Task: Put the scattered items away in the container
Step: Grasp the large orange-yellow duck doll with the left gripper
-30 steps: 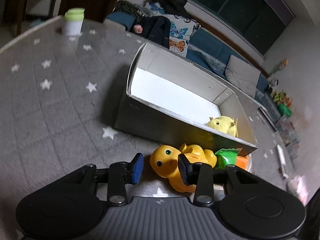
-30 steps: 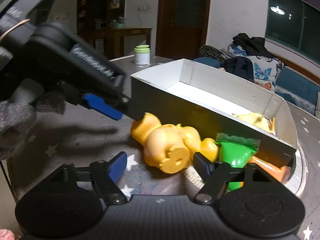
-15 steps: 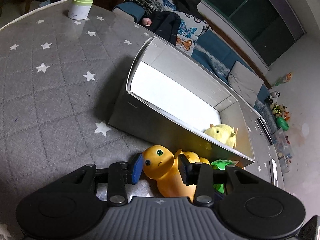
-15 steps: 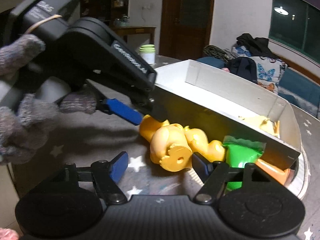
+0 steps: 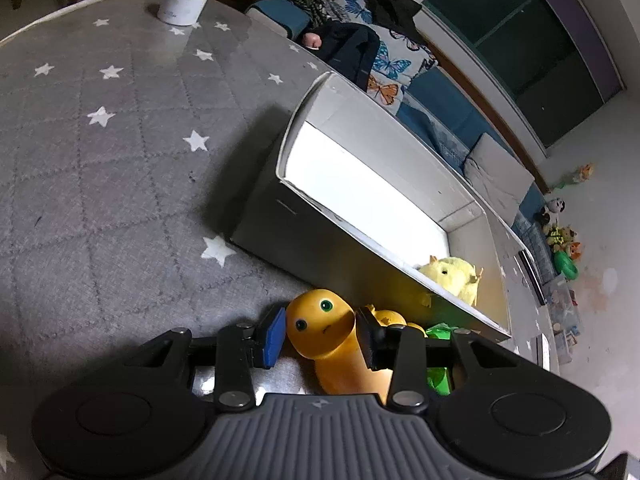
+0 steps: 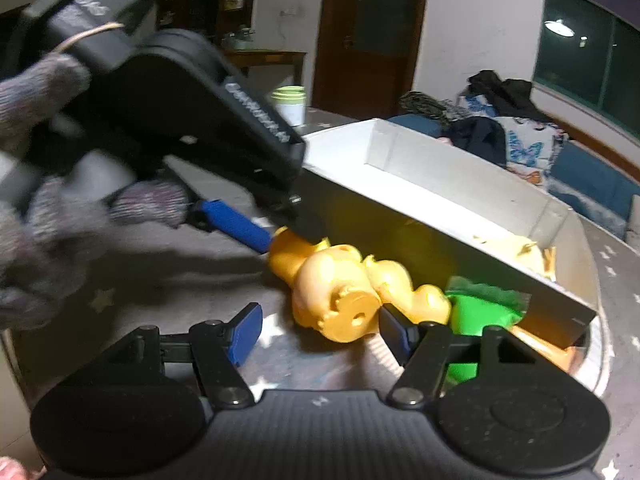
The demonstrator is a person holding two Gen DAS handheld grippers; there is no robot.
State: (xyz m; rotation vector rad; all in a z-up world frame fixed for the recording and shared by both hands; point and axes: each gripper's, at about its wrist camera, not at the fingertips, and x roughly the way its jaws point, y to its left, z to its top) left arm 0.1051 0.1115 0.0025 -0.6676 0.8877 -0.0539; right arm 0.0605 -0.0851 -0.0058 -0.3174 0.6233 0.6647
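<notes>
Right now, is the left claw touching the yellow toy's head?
Cannot tell. Left wrist view: the head of the yellow toy fills the left claw with no clear gap, yet no squeeze shows. Right wrist view is blurred there.

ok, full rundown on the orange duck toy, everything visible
The orange duck toy looks like glossy moulded plastic or rubber, with green-black eyes and a round hole in its base. It lies on its side on the grey starred cloth beside the box. The left claw brackets its head; the right claw is closing around its base.
</notes>
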